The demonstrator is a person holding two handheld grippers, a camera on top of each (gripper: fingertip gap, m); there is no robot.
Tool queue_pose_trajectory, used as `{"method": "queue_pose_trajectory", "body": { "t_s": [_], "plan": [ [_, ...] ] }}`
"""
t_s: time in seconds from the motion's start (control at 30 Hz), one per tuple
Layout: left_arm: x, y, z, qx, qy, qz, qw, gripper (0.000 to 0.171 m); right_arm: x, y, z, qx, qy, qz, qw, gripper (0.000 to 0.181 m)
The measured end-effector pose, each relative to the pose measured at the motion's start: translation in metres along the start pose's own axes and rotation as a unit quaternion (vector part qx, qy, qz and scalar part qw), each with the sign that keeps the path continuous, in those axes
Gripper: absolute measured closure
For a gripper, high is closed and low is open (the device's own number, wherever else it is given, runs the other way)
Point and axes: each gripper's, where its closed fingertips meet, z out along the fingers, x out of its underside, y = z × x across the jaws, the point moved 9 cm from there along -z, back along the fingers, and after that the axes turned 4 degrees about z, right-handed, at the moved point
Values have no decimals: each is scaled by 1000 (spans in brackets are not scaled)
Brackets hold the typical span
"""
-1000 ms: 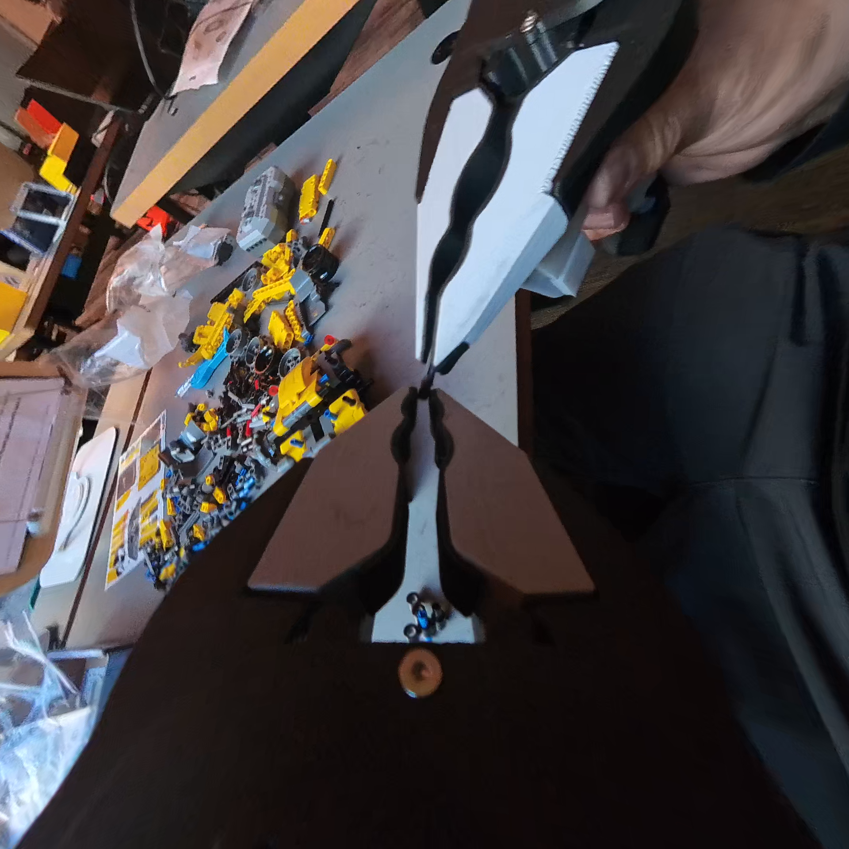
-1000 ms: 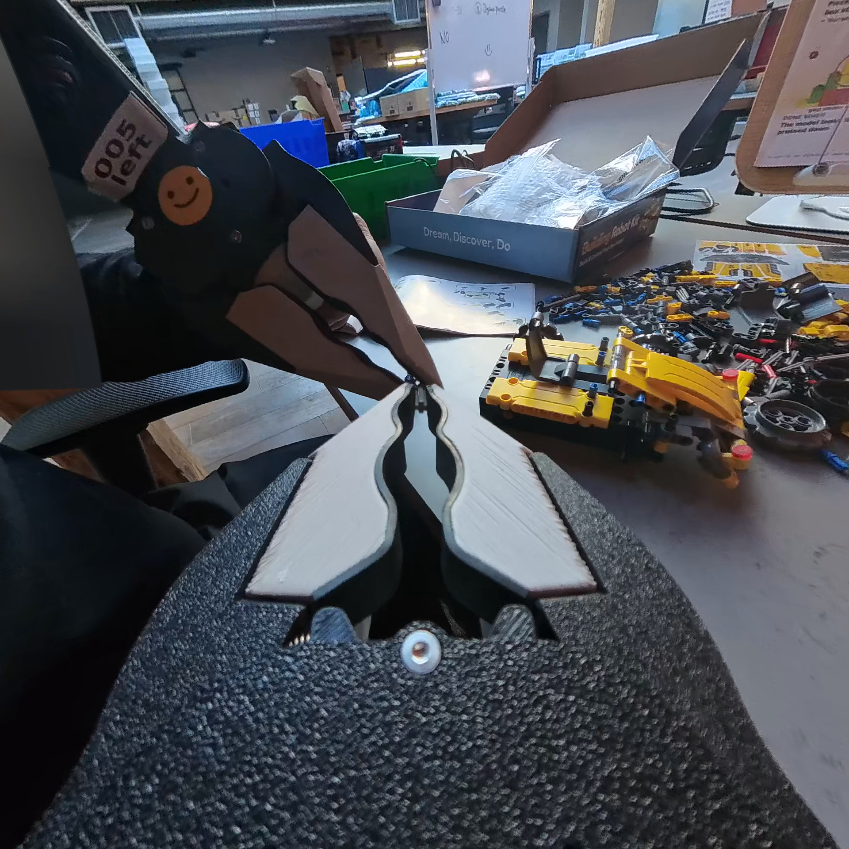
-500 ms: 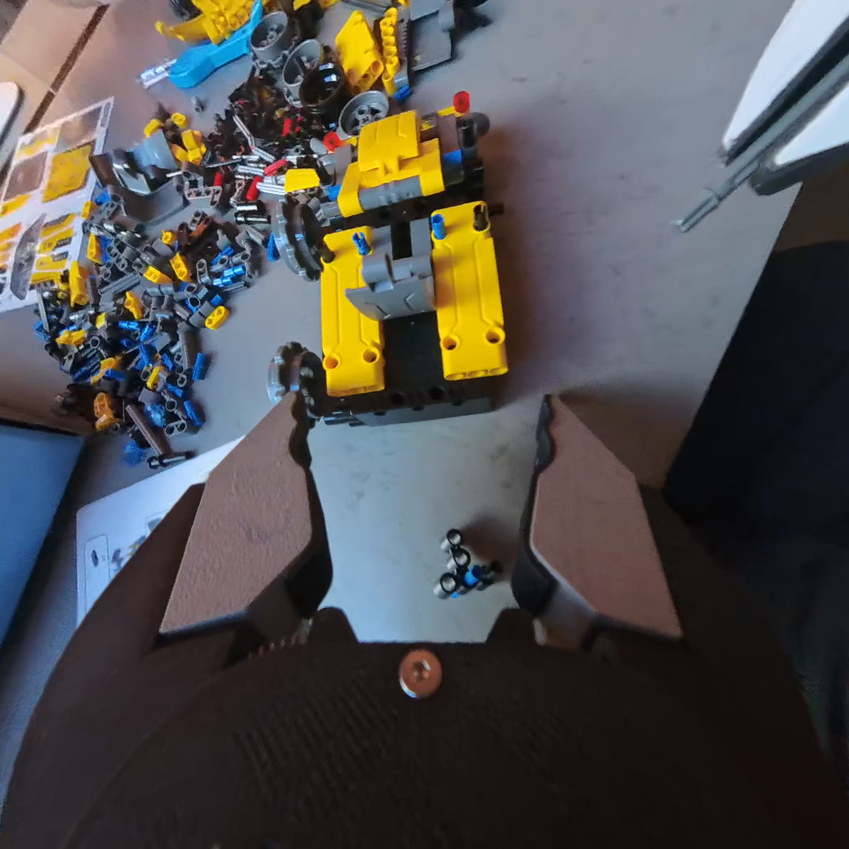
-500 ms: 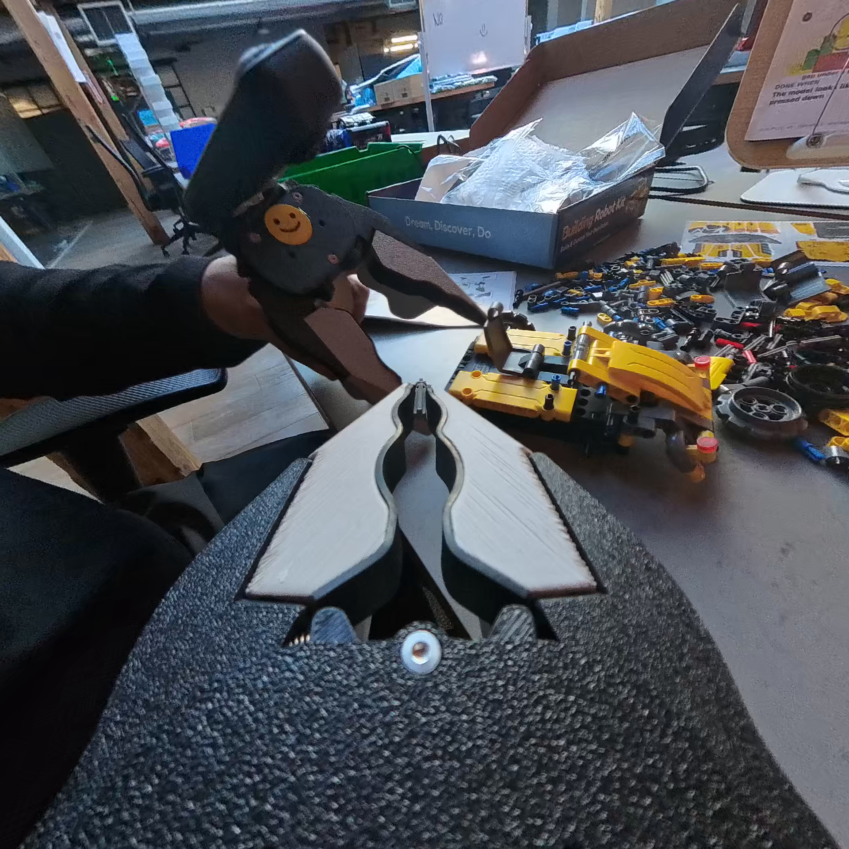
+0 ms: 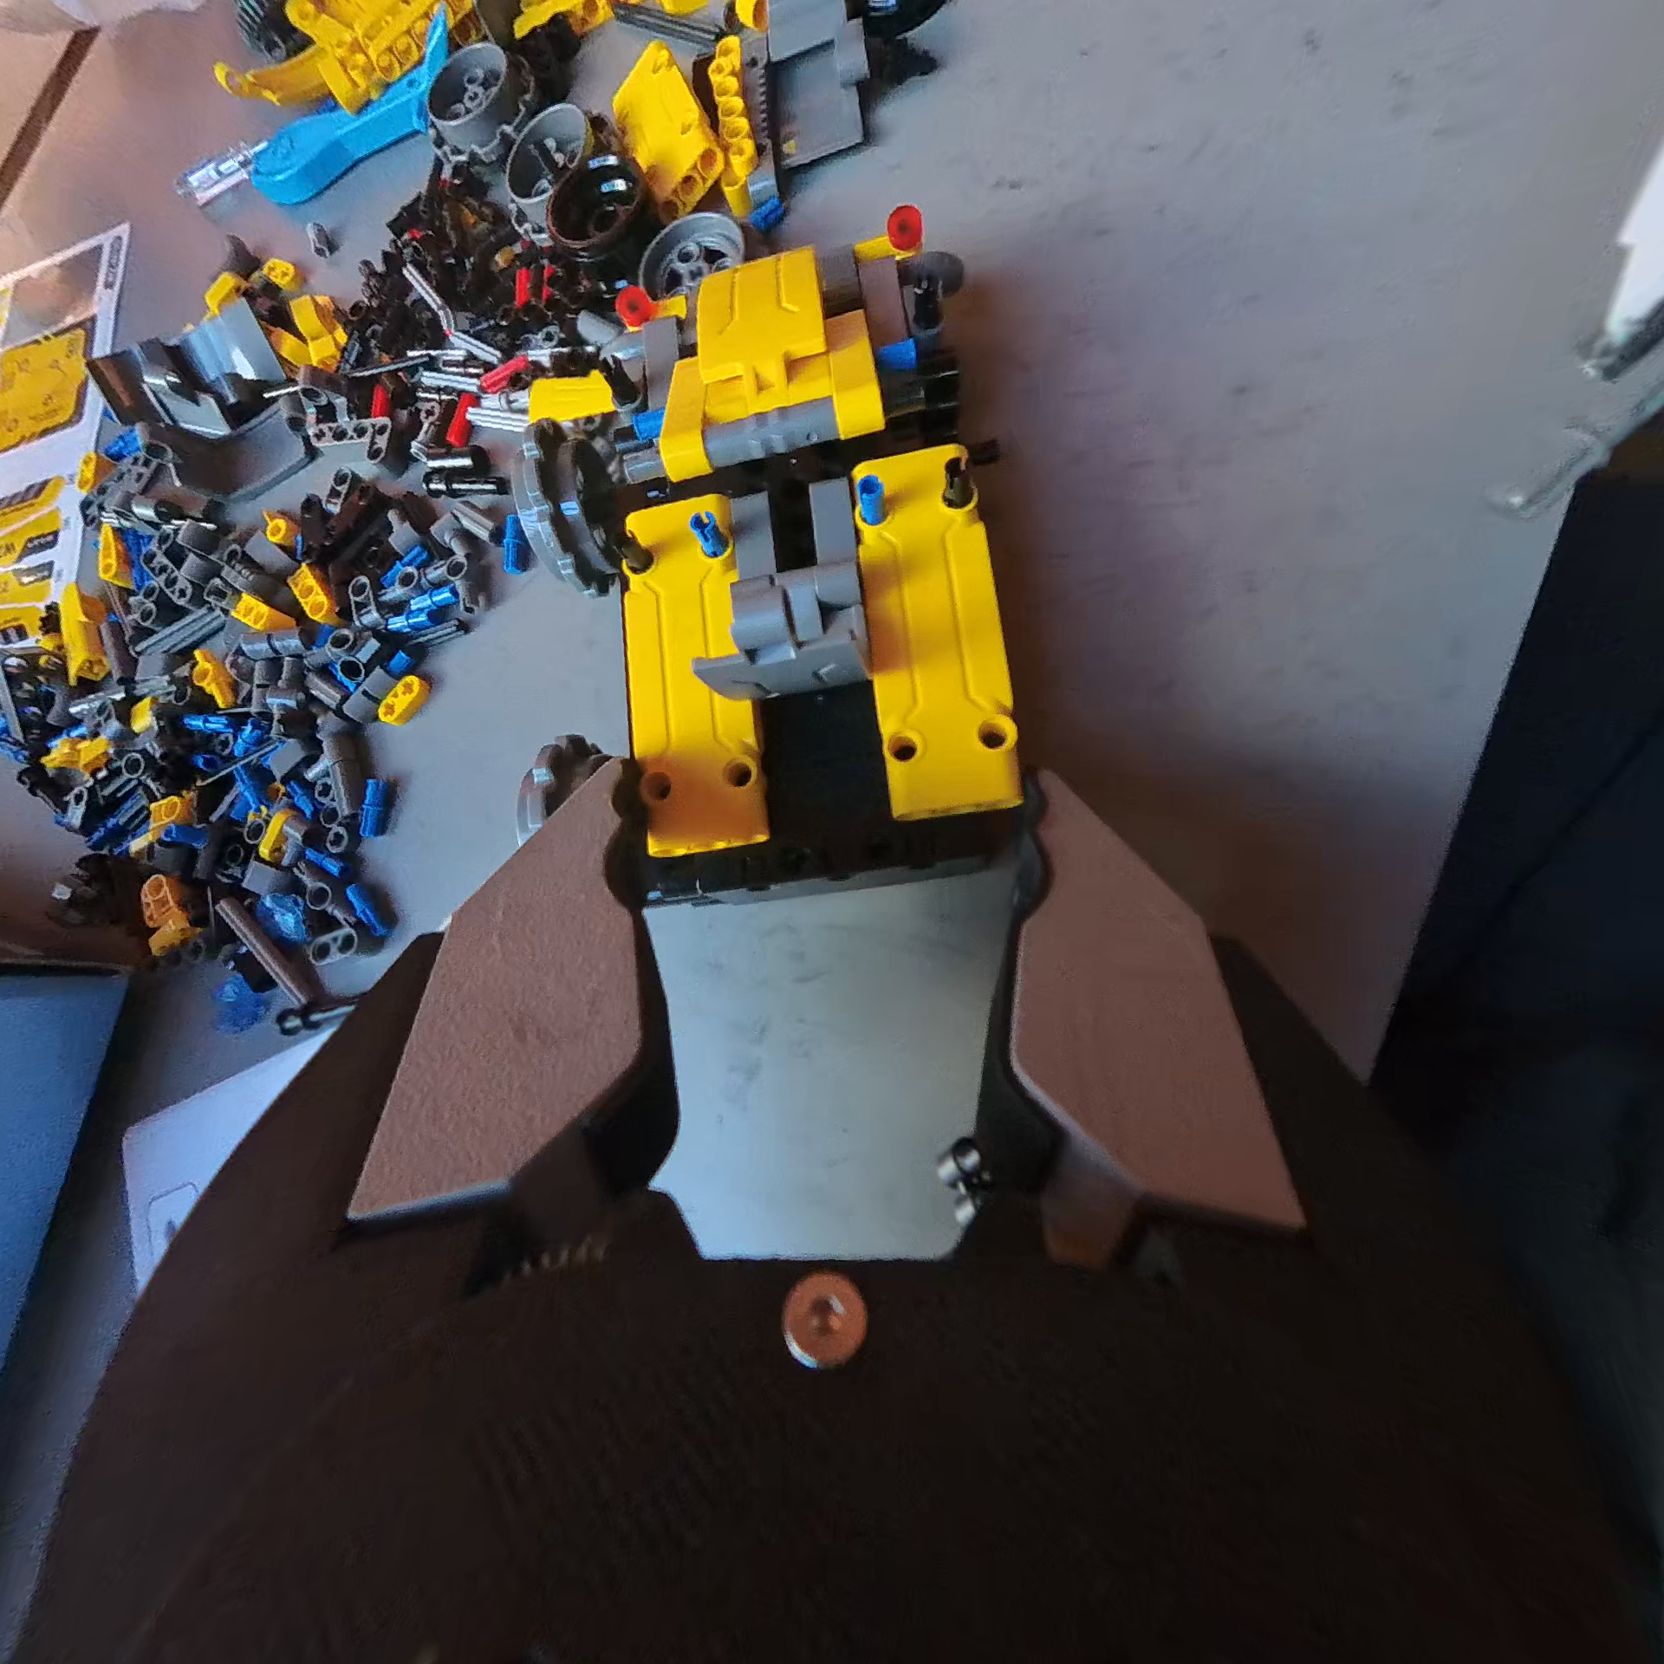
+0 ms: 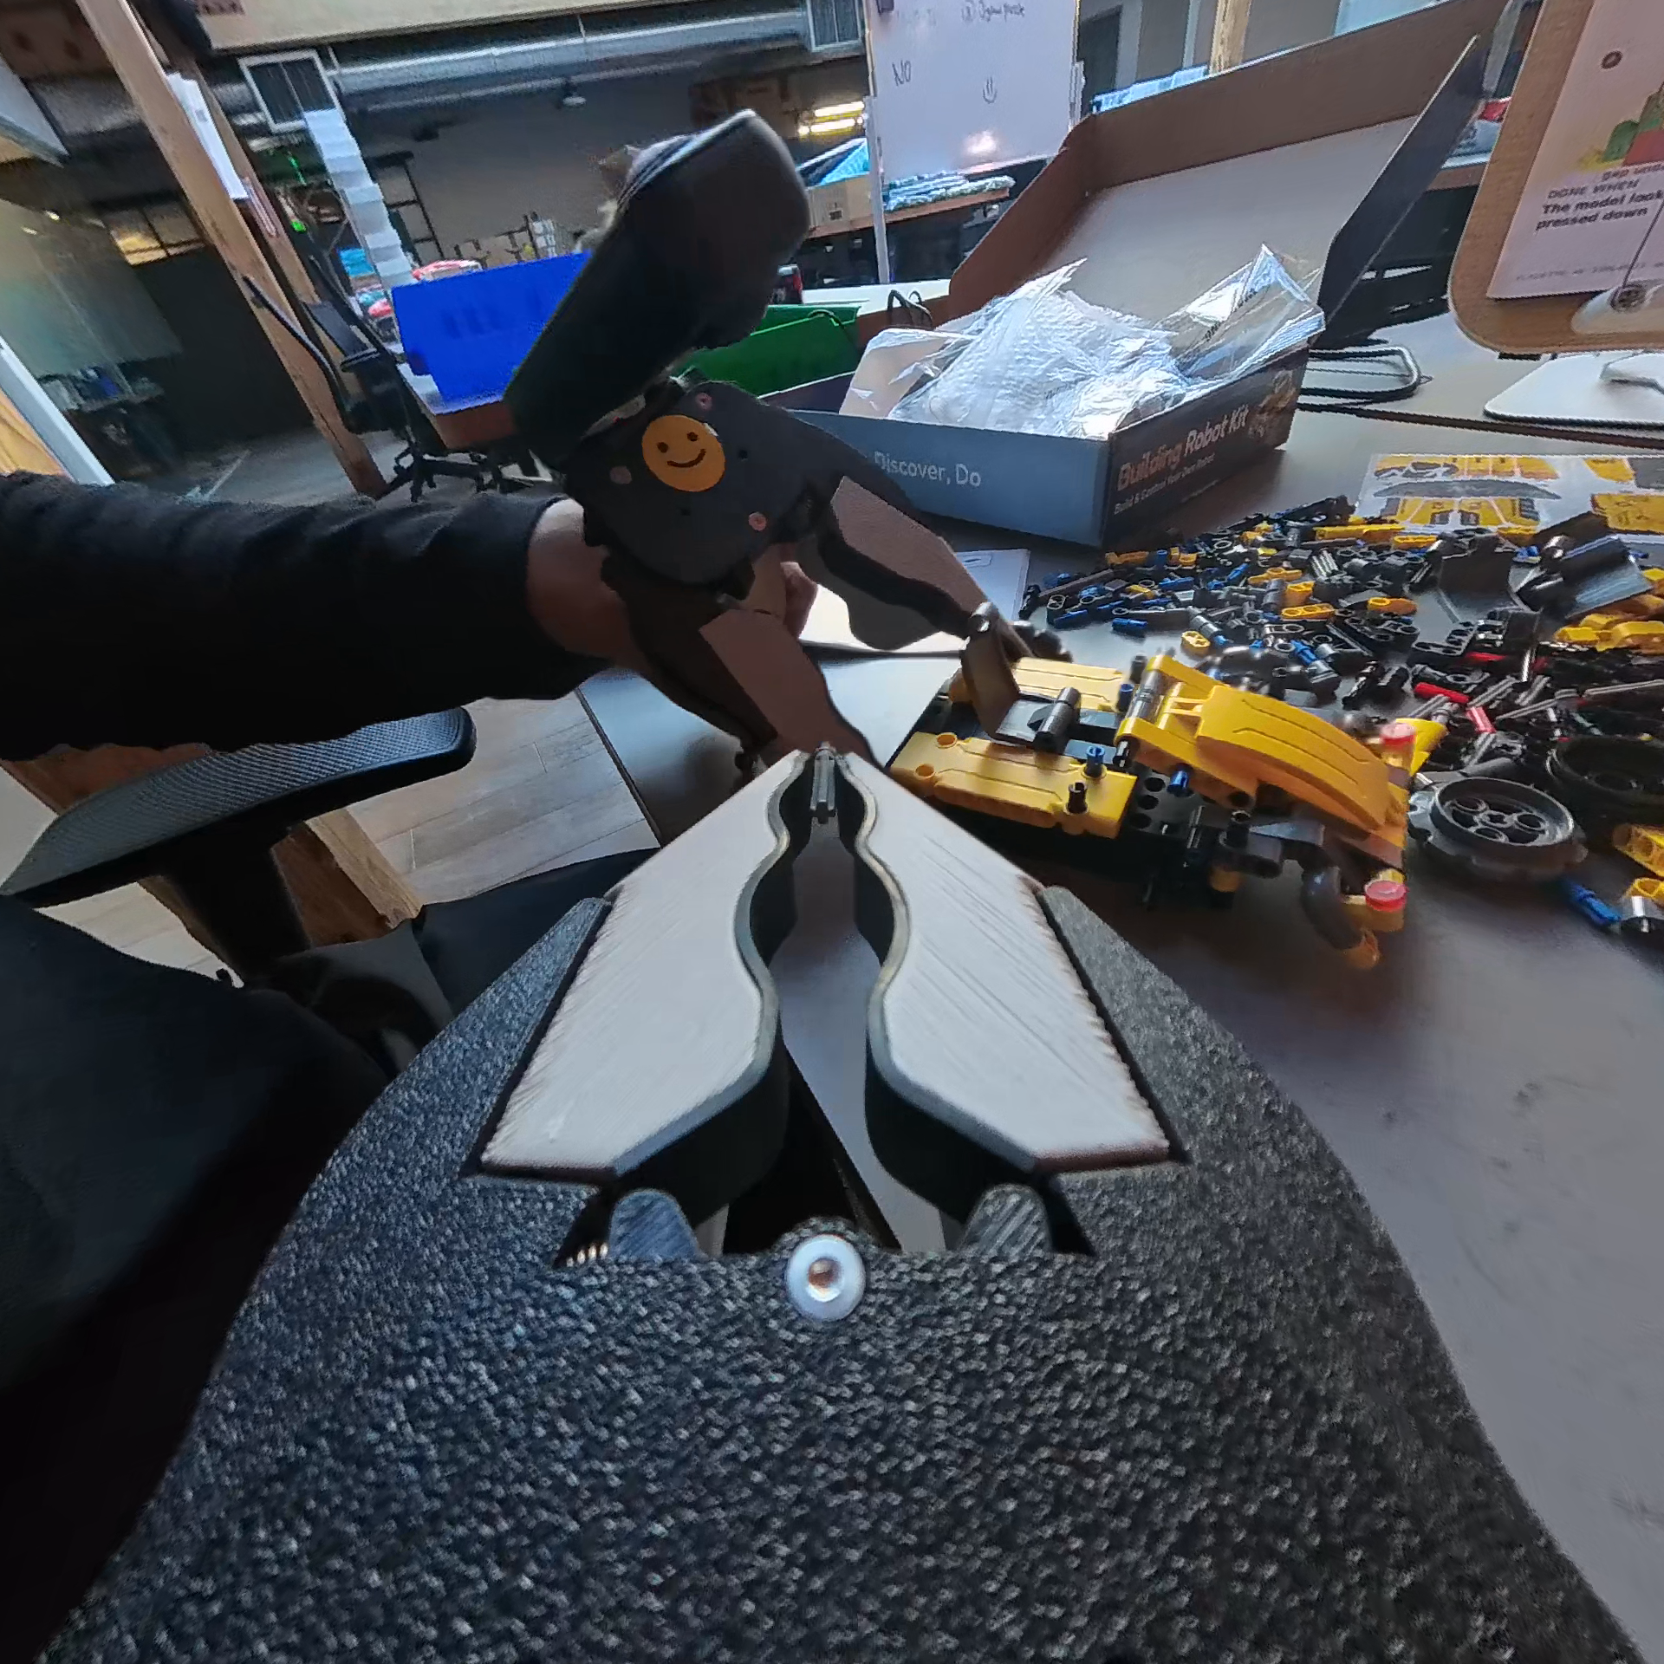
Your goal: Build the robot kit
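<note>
Now: desk [image 5: 1261,360] carries the yellow brick model [image 5: 810,576], loose parts [image 5: 252,648] beside it.
Left hand-held gripper [image 5: 824,810] spread wide, straddling the model's near end; right hand-held gripper [image 6: 824,765] clenched on a small dark pin [image 6: 821,783]. Suggest centring fingers before squeezing.

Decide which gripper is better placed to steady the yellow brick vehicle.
Left: the left gripper is open astride the yellow brick vehicle's rear end. The right gripper is shut on a small dark pin, beside it.

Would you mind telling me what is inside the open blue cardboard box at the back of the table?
The blue box holds crumpled clear plastic bags, heaped above its rim. Whatever lies beneath them is covered and cannot be seen.
</note>
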Motion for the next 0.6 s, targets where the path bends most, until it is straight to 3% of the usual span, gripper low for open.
{"method": "queue_pose_trajectory", "body": {
  "t_s": [0.17, 0.3, 0.4, 0.6],
  "plan": [
    [-5, 6, 0, 17, 26, -3, 1000, 95, 0, 2, 1, 14, 9, -18, 1000, 177],
    [-11, 25, -6, 93, -17, -131, 987, 96, -2, 3, 7, 36, 17, -37, 999, 177],
    [-8, 39, -12, 182, -66, -250, 949, 96, -8, 2, 11, 66, 27, -65, 995, 177],
    [10, 39, -17, 327, -154, -420, 832, 95, -30, -2, 23, 75, 33, -89, 993, 177]
  ]
}}
